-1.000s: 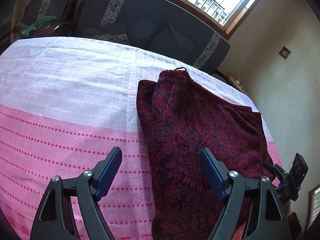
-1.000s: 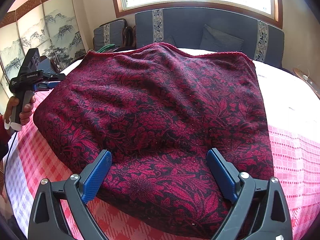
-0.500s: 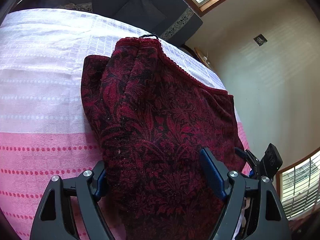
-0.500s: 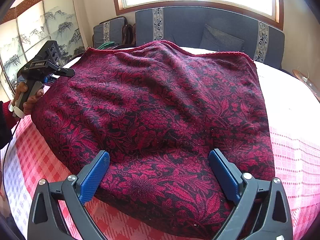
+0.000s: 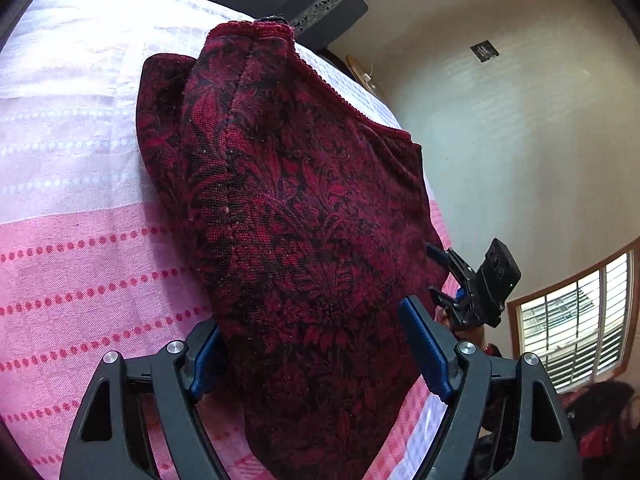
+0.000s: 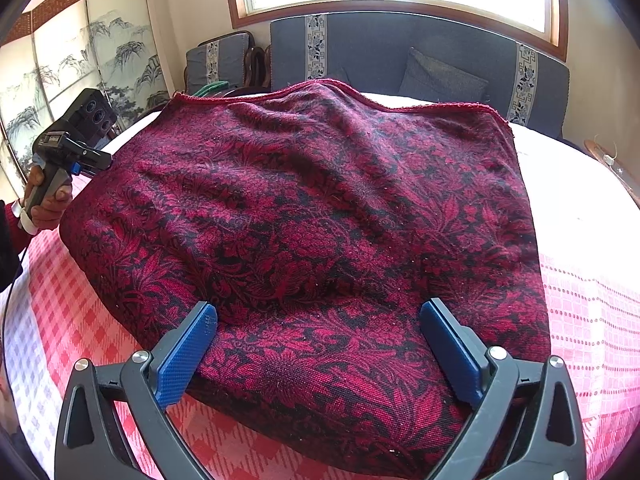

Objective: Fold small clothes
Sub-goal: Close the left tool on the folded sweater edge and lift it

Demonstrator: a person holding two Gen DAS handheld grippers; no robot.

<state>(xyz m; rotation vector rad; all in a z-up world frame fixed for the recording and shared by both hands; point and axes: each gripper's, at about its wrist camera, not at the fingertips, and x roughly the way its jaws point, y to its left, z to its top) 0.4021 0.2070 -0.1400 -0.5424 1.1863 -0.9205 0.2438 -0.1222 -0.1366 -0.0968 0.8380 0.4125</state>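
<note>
You will find almost nothing to read here. On the left gripper (image 6: 86, 160), seen from the right wrist camera, there is a small white label, but its letters are too small and blurred. No other text, number or sign is legible.
</note>
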